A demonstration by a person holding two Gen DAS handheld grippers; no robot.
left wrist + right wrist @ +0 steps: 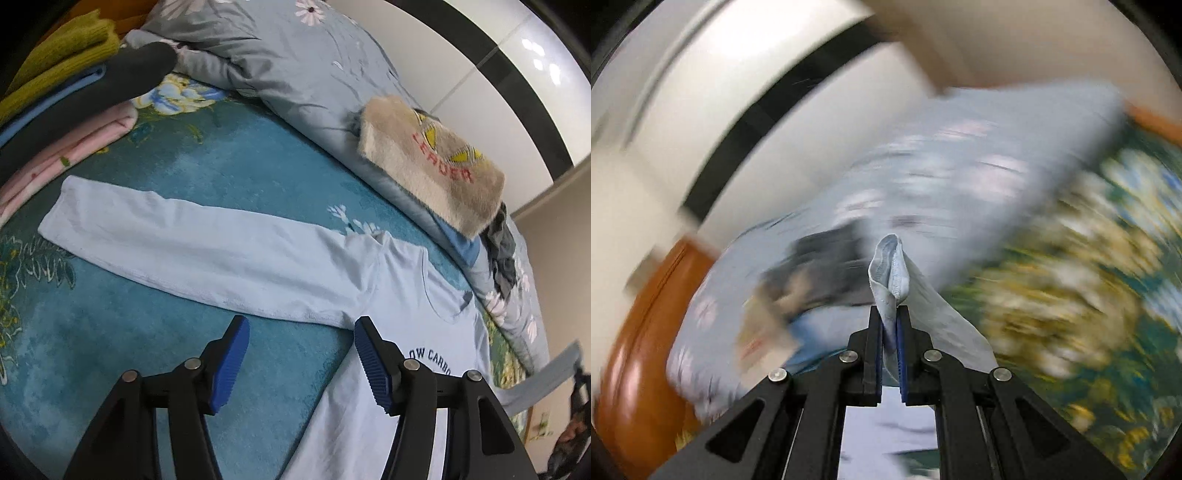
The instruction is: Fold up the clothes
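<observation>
A light blue long-sleeved shirt [388, 302] with dark lettering lies flat on the teal floral bedspread [184, 184], one sleeve [166, 236] stretched out to the left. My left gripper [301, 332] is open and empty, hovering just above the shirt near the armpit. My right gripper [889, 314] is shut on the cuff of the other sleeve [890, 266], holding it lifted off the bed. The lifted sleeve also shows at the far right of the left wrist view [546, 376]. The right wrist view is blurred by motion.
A stack of folded clothes [62, 92] sits at the back left. A grey floral duvet [295, 66] runs along the far side, with a folded beige fuzzy sweater [432, 162] on it. White wardrobe doors [498, 85] stand behind. A wooden bed frame [639, 350] shows at left.
</observation>
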